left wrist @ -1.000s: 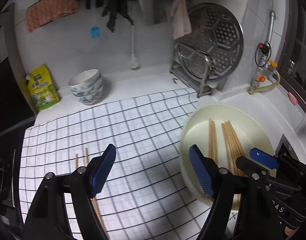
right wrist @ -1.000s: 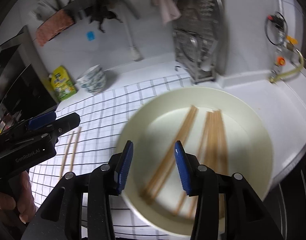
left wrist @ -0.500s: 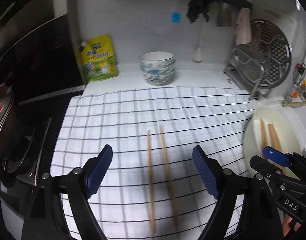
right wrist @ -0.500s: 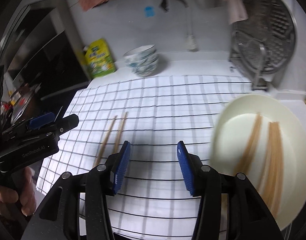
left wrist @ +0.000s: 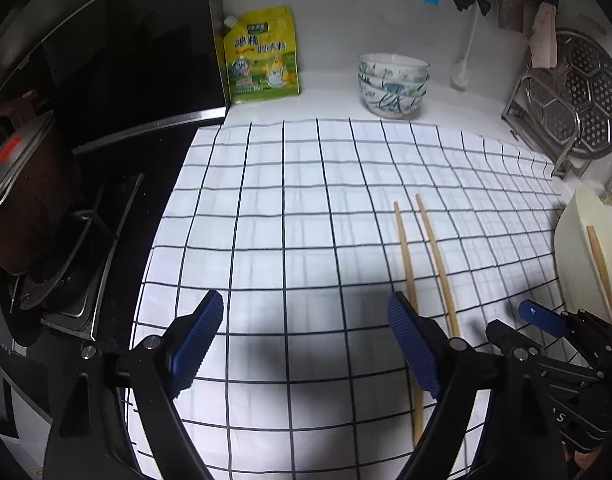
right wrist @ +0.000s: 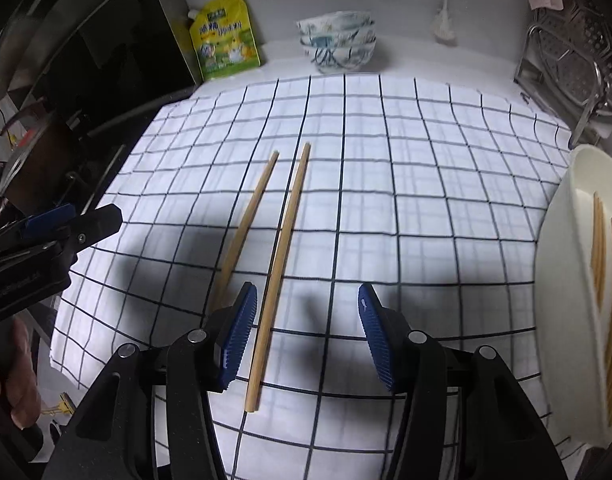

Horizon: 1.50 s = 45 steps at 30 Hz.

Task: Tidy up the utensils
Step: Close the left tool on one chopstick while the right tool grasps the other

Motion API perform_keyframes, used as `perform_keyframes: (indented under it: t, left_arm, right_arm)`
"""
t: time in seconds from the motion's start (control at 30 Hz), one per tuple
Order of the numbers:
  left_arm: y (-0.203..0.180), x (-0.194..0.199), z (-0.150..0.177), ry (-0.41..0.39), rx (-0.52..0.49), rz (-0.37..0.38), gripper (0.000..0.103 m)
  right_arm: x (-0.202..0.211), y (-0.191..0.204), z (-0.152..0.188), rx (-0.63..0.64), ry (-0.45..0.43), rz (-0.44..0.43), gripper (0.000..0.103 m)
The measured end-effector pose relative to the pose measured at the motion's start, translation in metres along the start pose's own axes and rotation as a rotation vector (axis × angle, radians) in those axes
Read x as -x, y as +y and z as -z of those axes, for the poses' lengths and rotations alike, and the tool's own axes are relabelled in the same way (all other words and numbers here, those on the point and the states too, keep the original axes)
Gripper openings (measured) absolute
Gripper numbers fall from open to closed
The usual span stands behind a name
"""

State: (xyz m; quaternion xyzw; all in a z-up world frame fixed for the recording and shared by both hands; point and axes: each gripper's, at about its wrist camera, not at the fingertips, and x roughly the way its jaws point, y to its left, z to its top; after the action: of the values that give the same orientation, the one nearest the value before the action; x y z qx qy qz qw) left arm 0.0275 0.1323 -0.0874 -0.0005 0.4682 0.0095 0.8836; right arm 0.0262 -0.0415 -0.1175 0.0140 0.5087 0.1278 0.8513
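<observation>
- At nine o'clock of the left wrist view a dark pot (left wrist: 22, 200) sits on a black stove (left wrist: 106, 240), off the left edge of the checked cloth (left wrist: 306, 220) that covers the bench.
- At twelve o'clock, against the back wall, a yellow pouch (left wrist: 262, 56) stands just left of a stack of patterned bowls (left wrist: 393, 84).
- The left tool (left wrist: 306, 344) hovers over bare cloth with its blue pads spread wide and nothing between them.
- Two wooden chopsticks (right wrist: 266, 240) lie side by side on the cloth, near each other but apart, running from six o'clock towards twelve.
- The right tool (right wrist: 306, 336) hangs over their near ends, jaws spread; the right-hand stick lies in the gap close to the left pad, with no contact to be seen, and the other stick passes behind that pad.
- At two o'clock a metal rack (left wrist: 545, 136) holds a perforated steamer tray (left wrist: 585, 100).
- At three o'clock a cream plate (right wrist: 561, 240) on the bench carries more chopsticks (right wrist: 609, 280).
</observation>
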Motion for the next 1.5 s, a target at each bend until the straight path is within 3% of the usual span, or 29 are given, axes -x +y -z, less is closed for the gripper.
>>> perform_keyframes:
  t: [0.27,0.57,0.7,0.77,0.8,1.0,1.4,1.47,1.5]
  left_arm:
    - [0.008,-0.019,0.009,0.018,-0.022,0.022,0.082]
    - [0.006,-0.026,0.008,0.011,-0.032,0.046,0.082]
    - [0.001,-0.03,0.008,0.016,-0.037,0.052,0.082]
    - [-0.002,-0.031,0.008,0.019,-0.039,0.058,0.082]
    - [-0.005,-0.031,0.008,0.019,-0.039,0.063,0.083]
    - [-0.029,-0.04,0.01,0.031,-0.073,0.078,0.083]
    - [-0.062,-0.07,0.019,0.069,-0.124,0.026,0.082]
    - [-0.064,-0.07,0.02,0.054,-0.12,0.023,0.078]
    - [-0.064,-0.068,0.02,0.051,-0.117,0.036,0.068]
  right_arm:
    - [-0.024,0.007,0.006,-0.02,0.016,0.032,0.051]
    - [-0.039,0.019,0.0,0.041,-0.002,0.119,0.049]
    - [-0.041,0.025,-0.002,0.079,-0.018,0.126,0.03]
    - [-0.041,0.025,-0.002,0.093,-0.024,0.124,0.008]
    - [-0.04,0.024,-0.002,0.094,-0.024,0.127,0.007]
    - [-0.034,0.007,0.003,0.051,-0.015,0.09,0.006]
    - [-0.015,-0.026,0.019,-0.023,-0.001,0.09,0.006]
    - [-0.012,-0.029,0.02,-0.028,-0.002,0.087,0.006]
    - [-0.01,-0.03,0.02,-0.029,-0.003,0.084,0.006]
